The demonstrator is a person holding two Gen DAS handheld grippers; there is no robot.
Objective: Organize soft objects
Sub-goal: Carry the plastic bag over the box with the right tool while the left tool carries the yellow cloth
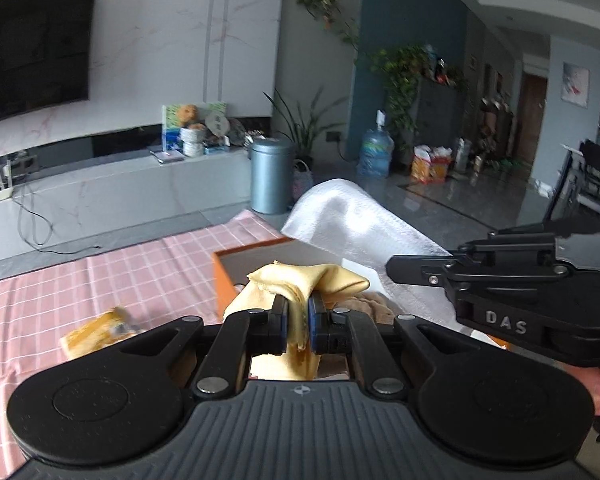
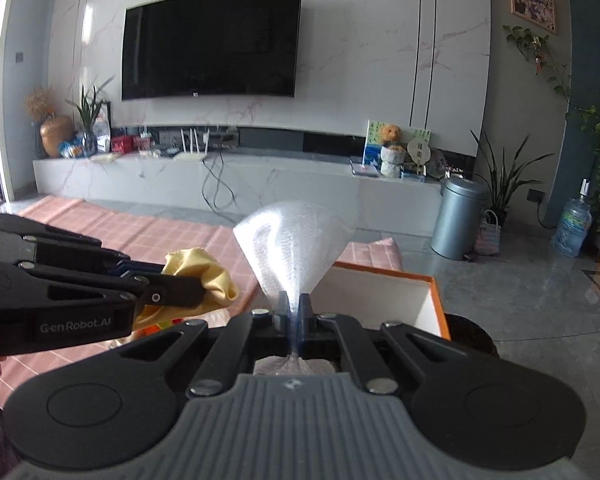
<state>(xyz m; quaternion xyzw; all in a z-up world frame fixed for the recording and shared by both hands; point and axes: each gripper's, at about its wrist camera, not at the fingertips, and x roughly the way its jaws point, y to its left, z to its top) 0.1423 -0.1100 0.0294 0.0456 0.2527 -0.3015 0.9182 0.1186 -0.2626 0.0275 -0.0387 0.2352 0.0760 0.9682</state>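
Pinching: left gripper (image 1: 298, 326) jaws on yellow cloth (image 1: 308, 280) (right gripper (image 2: 296, 312), bubble wrap (image 2: 296, 240)).

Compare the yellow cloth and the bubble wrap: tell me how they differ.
The yellow cloth is opaque and bunched into folds; the bubble wrap is translucent white and fans out stiffly. The left gripper clamps the cloth, the right gripper the wrap. Both are pinched and lifted near the orange box.

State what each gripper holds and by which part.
Left gripper pinches the yellow cloth at a bunched fold; right gripper pinches the bubble wrap at a gathered edge.
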